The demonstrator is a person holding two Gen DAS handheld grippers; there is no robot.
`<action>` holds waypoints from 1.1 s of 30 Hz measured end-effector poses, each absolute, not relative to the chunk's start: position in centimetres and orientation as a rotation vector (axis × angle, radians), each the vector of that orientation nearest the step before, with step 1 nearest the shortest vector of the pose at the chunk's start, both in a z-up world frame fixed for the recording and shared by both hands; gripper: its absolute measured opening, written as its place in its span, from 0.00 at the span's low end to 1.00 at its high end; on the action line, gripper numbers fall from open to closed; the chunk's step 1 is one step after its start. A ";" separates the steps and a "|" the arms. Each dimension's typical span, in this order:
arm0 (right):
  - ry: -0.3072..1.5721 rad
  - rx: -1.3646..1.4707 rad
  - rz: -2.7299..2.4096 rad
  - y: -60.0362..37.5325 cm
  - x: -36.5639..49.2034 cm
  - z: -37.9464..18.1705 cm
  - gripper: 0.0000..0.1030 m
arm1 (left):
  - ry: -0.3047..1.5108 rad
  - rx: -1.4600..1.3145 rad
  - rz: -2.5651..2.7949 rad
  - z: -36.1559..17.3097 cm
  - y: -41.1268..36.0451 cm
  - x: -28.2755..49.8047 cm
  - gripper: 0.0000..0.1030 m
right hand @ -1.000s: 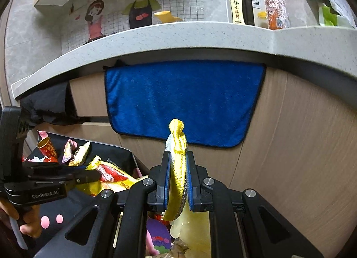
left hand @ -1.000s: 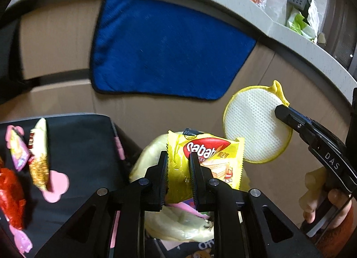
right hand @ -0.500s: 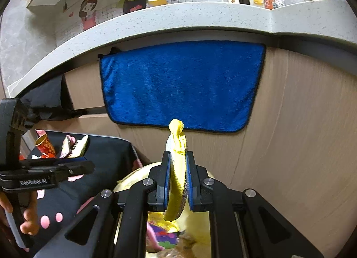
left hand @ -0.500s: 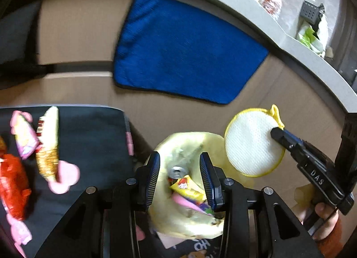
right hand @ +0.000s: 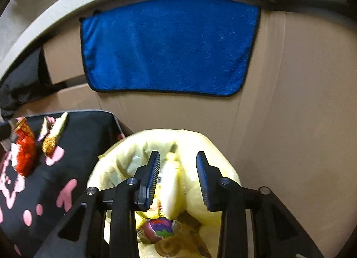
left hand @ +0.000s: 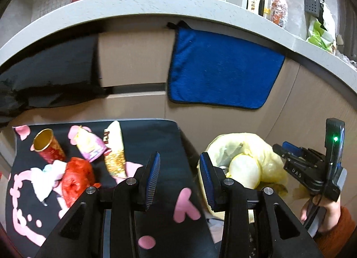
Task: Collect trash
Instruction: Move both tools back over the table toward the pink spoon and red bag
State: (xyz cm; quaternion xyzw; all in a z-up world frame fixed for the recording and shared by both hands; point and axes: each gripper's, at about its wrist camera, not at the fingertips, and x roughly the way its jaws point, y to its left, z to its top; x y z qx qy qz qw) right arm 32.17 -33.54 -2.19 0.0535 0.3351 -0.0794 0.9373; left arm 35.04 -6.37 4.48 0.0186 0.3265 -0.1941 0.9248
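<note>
A bin lined with a yellow bag [right hand: 125, 164] stands beside the black table; it also shows in the left wrist view [left hand: 270, 164]. My right gripper [right hand: 178, 179] is open above the bin, and the round yellow-rimmed pad [right hand: 168, 186] is blurred between its fingers, falling into the bag; the pad also shows in the left wrist view [left hand: 244, 173]. My left gripper [left hand: 179, 179] is open and empty over the table's right edge. Trash lies on the table's left: a red-gold tube [left hand: 48, 146], a pink packet [left hand: 89, 144], a gold wrapper [left hand: 115, 148], a red bag [left hand: 75, 179].
The black cloth with pink shapes [left hand: 156, 144] covers the table. A blue towel [left hand: 221, 70] hangs on the beige cabinet front under a grey counter [left hand: 156, 3] with bottles. Wrappers lie in the bin [right hand: 160, 229]. The right hand-held gripper [left hand: 308, 168] shows at right.
My left gripper dropped the yellow snack bag into the bin, opened and swung left towards the table. My right gripper moved over the bin and opened, releasing the round pad.
</note>
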 end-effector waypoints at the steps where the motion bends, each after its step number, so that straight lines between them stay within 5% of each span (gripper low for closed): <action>1: 0.685 0.111 -0.166 -33.5 32.1 -2.1 0.31 | 0.668 0.041 -0.391 4.5 -5.9 34.8 0.37; 20: 0.578 0.100 0.267 -17.8 32.2 5.3 0.31 | 0.615 -0.041 -0.134 4.9 9.5 31.0 0.37; 33: 0.585 -0.017 0.392 -10.6 31.6 4.8 0.31 | 0.697 -0.318 -0.125 0.2 20.9 32.0 0.37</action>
